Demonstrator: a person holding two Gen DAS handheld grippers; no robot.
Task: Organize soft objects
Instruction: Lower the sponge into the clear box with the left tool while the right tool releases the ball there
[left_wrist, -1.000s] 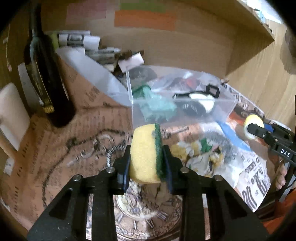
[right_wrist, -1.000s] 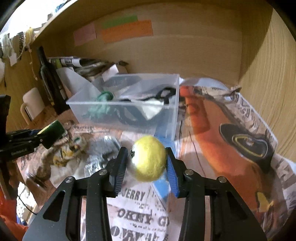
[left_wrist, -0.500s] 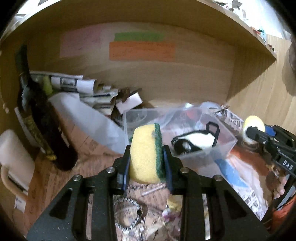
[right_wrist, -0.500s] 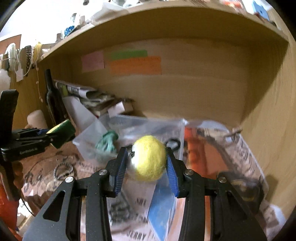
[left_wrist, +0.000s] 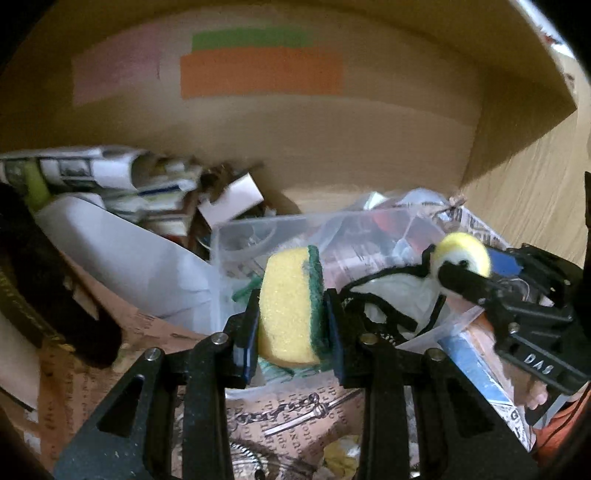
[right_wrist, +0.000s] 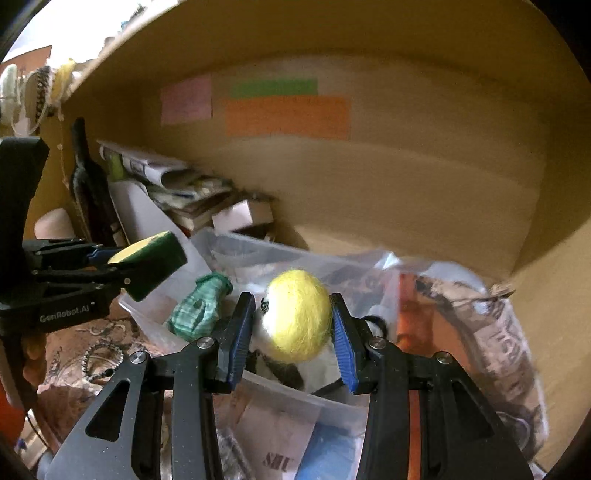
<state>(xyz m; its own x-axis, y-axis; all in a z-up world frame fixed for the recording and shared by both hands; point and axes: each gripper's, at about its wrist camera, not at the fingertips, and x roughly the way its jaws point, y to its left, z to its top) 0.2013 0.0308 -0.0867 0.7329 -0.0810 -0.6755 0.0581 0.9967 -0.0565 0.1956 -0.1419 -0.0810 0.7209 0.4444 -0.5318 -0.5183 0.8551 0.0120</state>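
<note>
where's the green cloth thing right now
In the right wrist view, the green cloth lies inside the clear bin, at its left end, below the sponge.

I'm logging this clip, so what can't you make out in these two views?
- Clear bin floor: both views, hidden by sponge, yellow ball and contents.
- Dark bottle: cut off at left wrist view's edge.
- Paper stack print: blurred.

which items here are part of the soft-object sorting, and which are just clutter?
In play:
- yellow-green sponge, clamped in left gripper
- yellow felt ball, clamped in right gripper
- clear plastic bin
- green knit piece and black-and-white fabric item inside it

Clutter:
- dark bottle
- rolled newspapers
- bead chain
- coloured wall notes
</note>
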